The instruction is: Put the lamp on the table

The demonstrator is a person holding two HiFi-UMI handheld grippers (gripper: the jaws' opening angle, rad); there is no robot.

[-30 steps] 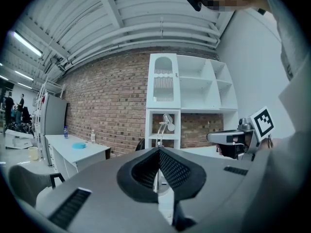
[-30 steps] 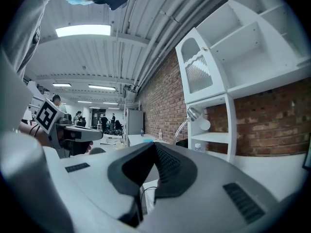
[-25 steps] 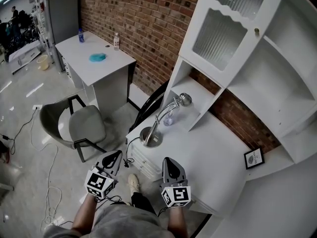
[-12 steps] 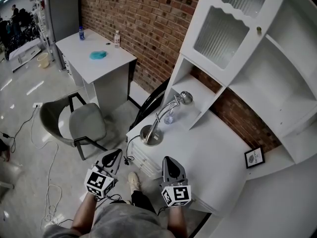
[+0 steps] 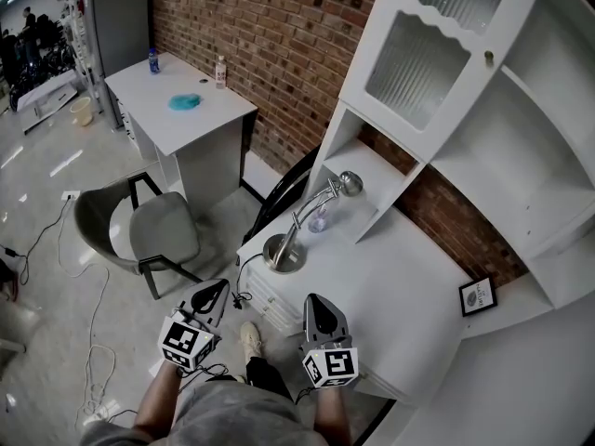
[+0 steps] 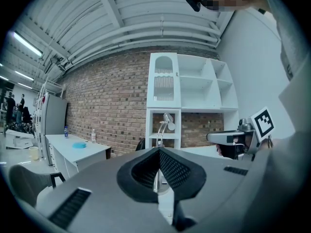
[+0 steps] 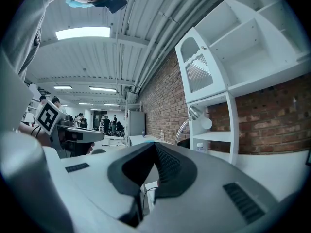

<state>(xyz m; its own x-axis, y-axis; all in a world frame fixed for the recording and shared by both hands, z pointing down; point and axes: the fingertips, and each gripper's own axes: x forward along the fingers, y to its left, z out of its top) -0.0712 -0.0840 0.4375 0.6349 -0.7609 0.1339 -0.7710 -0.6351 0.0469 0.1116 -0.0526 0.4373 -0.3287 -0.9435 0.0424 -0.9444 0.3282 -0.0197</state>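
A silver desk lamp [image 5: 284, 251] stands on the left end of the white table [image 5: 400, 295], its round base on the tabletop and its head [image 5: 349, 184] reaching toward the low shelf. Both grippers hang side by side below the table's near edge, apart from the lamp. My left gripper [image 5: 216, 291] is shut and holds nothing. My right gripper [image 5: 314, 303] is also shut and holds nothing. In the left gripper view the lamp [image 6: 166, 123] shows straight ahead past the closed jaws. In the right gripper view the lamp [image 7: 194, 114] stands ahead to the right.
A white shelf cabinet [image 5: 483, 119] rises behind the table against a brick wall. A small clear bottle [image 5: 319, 219] sits on its low shelf, and a small framed picture [image 5: 476, 295] stands at the right. A grey chair [image 5: 153, 235] and a second white table [image 5: 177, 110] stand at the left; cables lie on the floor.
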